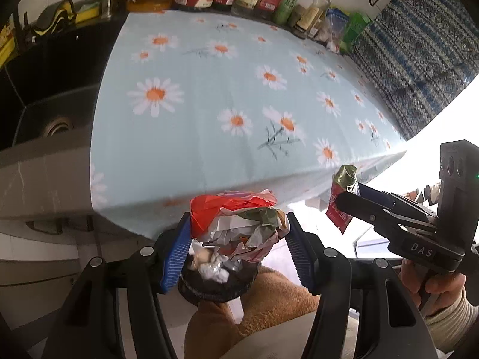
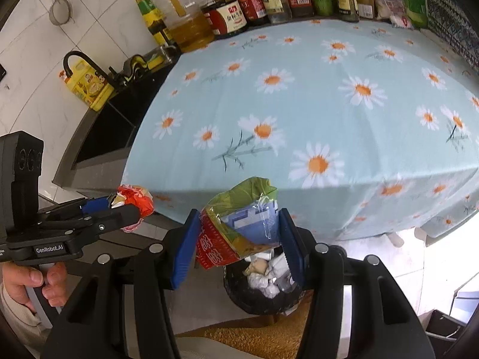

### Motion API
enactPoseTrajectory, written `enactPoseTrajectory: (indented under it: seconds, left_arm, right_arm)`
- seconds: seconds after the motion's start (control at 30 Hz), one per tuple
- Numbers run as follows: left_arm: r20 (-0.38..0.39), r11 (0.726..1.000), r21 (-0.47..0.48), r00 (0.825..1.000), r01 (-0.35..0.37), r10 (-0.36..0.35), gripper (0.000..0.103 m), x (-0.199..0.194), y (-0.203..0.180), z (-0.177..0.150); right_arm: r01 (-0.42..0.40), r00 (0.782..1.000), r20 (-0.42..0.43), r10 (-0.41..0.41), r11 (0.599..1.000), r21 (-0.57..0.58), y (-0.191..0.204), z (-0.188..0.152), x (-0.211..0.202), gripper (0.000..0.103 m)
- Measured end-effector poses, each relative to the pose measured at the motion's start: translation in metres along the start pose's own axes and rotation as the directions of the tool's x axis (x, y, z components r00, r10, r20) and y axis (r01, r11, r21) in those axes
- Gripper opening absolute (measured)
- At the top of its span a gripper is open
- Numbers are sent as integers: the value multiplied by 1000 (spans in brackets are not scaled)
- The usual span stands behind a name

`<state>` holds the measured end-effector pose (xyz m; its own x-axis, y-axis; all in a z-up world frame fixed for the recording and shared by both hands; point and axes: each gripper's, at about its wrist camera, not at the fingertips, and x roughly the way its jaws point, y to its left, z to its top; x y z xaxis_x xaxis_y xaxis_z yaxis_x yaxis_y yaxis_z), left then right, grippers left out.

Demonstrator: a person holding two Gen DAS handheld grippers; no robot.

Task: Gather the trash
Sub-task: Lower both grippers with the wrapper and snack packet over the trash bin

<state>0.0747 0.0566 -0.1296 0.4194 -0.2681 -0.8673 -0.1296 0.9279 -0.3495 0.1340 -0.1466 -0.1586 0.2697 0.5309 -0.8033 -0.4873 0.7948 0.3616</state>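
Your left gripper (image 1: 238,233) pinches a crumpled red-and-white wrapper wad (image 1: 236,218); your right gripper (image 2: 238,239) clamps a green-and-red plastic snack bag (image 2: 239,221). Below both tips sits the round black trash bin (image 2: 239,299), holding crumpled paper.

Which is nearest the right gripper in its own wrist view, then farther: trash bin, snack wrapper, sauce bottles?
1. Snack wrapper: clamped between the right gripper jaws.
2. Trash bin: just below.
3. Sauce bottles: along the counter's far edge.

Daisy-print tablecloth (image 2: 299,95), white tiled wall (image 2: 98,15)
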Motion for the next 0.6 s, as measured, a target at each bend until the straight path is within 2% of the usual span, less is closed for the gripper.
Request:
enactPoseTrajectory:
  seconds: [0.3, 0.6]
  left_arm:
    - [-85, 999, -26, 996, 20, -22, 59, 24, 9, -32]
    - [-184, 999, -47, 983, -1, -8, 59, 62, 15, -64]
  right_arm:
    - [43, 995, -89, -39, 998, 37, -10, -37, 27, 53]
    - [59, 978, -206, -42, 995, 77, -27, -80, 66, 53]
